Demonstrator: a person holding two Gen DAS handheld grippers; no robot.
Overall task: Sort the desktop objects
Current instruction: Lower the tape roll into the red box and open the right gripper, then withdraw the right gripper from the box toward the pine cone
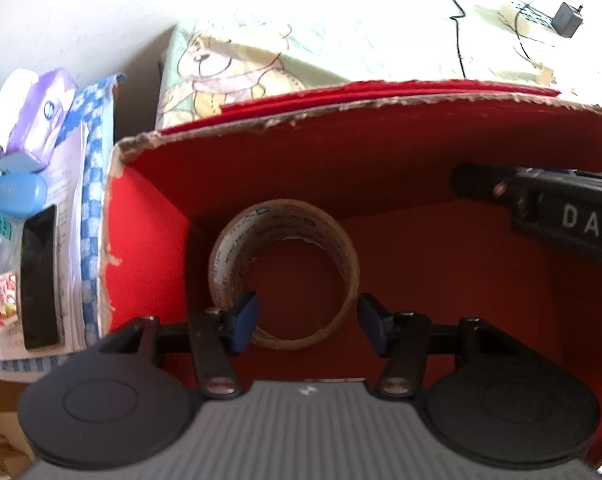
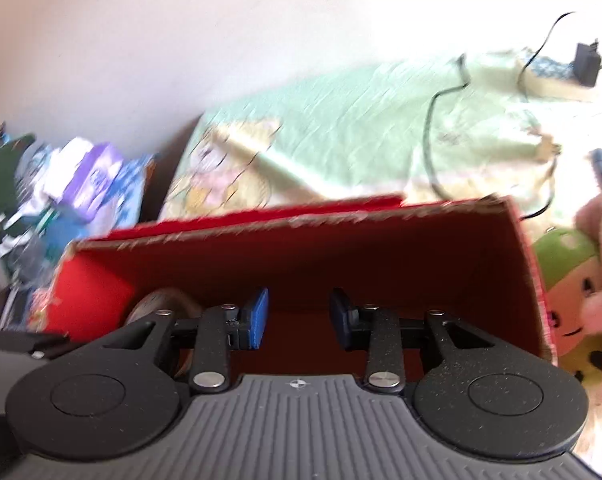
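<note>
Your left gripper (image 1: 307,322): jaws wide apart inside the red box (image 1: 149,240), gripping nothing; left pad overlaps the near rim of the tape roll (image 1: 283,272), contact unclear.
Tape roll: on the box floor, toward the left wall.
Your right gripper (image 2: 299,318): jaws apart, empty, hanging over the box's open top.
Left view only: your right gripper's black body enters from the right with letters "DAS"; black remote (image 1: 41,280) and blue oval case (image 1: 17,194) lie on papers left of the box.
Right view only: blurred; a green plush toy (image 2: 573,292) just right of the box.
Surface: pale green bear-print cloth (image 1: 237,64) behind the box, black adapter (image 1: 567,20) with cable on it.
Room: plain pale wall.
</note>
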